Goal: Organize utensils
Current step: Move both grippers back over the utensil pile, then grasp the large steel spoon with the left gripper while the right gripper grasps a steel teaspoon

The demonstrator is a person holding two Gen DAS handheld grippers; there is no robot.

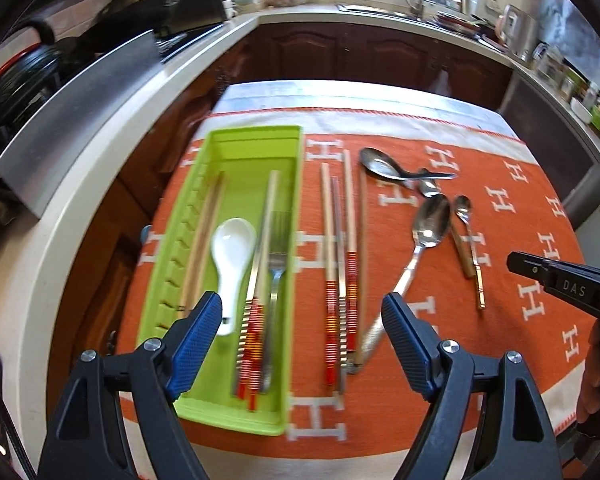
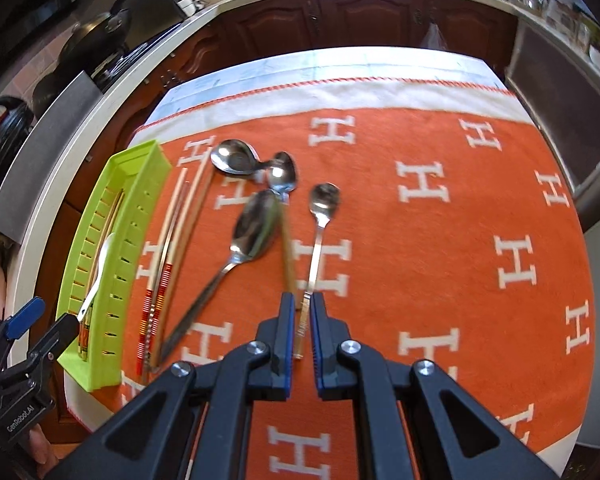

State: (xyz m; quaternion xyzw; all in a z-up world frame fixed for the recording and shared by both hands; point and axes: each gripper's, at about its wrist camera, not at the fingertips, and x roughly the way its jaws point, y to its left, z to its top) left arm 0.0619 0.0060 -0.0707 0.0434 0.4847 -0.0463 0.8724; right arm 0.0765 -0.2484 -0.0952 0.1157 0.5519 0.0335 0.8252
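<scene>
- Down at the bottom centre of the right wrist view, the right hand-held gripper has its blue-padded fingers drawn nearly together on the handle of a small teaspoon, whose bowl points toward the upper middle of the frame.
- Lower centre of the left wrist view, the left hand-held gripper stands wide apart, gripping nothing, above the near end of the tray and the loose chopsticks.
- A lime-green utensil tray lies at centre left of that view on the orange blanket with white H letters covering the tabletop.
- Inside the tray: a white ceramic soup spoon, a metal fork, plain wooden chopsticks by the slotted wall, and red-banded chopsticks.
- Just right of the tray, several more banded chopsticks lie side by side on the blanket.
- Further right, a large tablespoon lies diagonally, with a metal soup spoon above it toward the upper centre and a wooden-handled spoon beside the teaspoon.
</scene>
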